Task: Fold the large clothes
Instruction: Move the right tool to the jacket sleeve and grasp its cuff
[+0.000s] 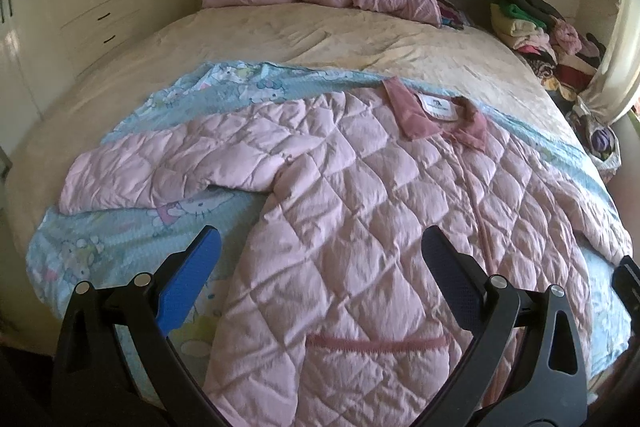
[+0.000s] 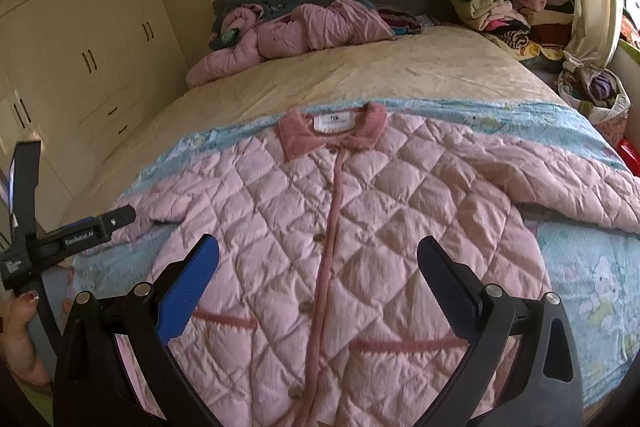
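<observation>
Bedroom bed (image 1: pixel 360 43): pink quilted jacket (image 2: pixel 340 227) spread flat, front up, on blue cartoon-print blanket (image 1: pixel 120 251).
Left claw (image 1: pixel 322 251) and right claw (image 2: pixel 318 251) both hover above jacket, fingers apart, empty.

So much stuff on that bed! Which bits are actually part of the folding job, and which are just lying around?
Part of the job:
- pink quilted jacket, spread flat, buttoned
- left claw and right claw, both open above it
- blue sheet under it

Just lying about:
- crumpled pink clothes by the headboard
- clothes pile beside the bed
- bag
- wardrobe
</observation>
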`<action>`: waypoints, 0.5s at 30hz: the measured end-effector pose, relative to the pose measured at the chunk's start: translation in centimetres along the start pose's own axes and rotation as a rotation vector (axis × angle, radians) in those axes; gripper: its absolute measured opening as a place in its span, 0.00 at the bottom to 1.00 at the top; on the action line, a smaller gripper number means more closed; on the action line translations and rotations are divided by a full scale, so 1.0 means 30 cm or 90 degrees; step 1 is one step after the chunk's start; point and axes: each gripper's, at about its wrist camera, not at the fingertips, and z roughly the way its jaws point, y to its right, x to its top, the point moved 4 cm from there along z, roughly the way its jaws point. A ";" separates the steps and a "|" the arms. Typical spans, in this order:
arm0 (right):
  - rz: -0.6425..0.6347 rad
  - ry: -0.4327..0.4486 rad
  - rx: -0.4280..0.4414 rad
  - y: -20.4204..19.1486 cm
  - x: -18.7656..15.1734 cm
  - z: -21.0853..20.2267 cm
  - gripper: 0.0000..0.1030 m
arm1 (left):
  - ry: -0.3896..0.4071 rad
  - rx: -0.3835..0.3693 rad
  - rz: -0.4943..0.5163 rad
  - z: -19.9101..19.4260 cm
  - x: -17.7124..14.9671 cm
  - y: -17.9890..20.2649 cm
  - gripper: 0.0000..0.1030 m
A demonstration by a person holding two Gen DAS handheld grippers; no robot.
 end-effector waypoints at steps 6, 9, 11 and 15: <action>0.008 0.025 -0.011 0.027 0.086 0.011 0.96 | 0.016 0.012 -0.002 0.012 0.094 -0.014 0.91; 0.019 0.037 -0.017 0.057 0.131 0.019 0.96 | 0.026 0.012 0.000 0.014 0.153 -0.008 0.91; 0.028 0.043 -0.018 0.075 0.161 0.025 0.96 | 0.033 0.017 0.000 0.015 0.195 0.000 0.91; 0.045 0.055 -0.026 0.123 0.234 0.044 0.96 | 0.044 0.009 0.000 0.022 0.263 0.035 0.91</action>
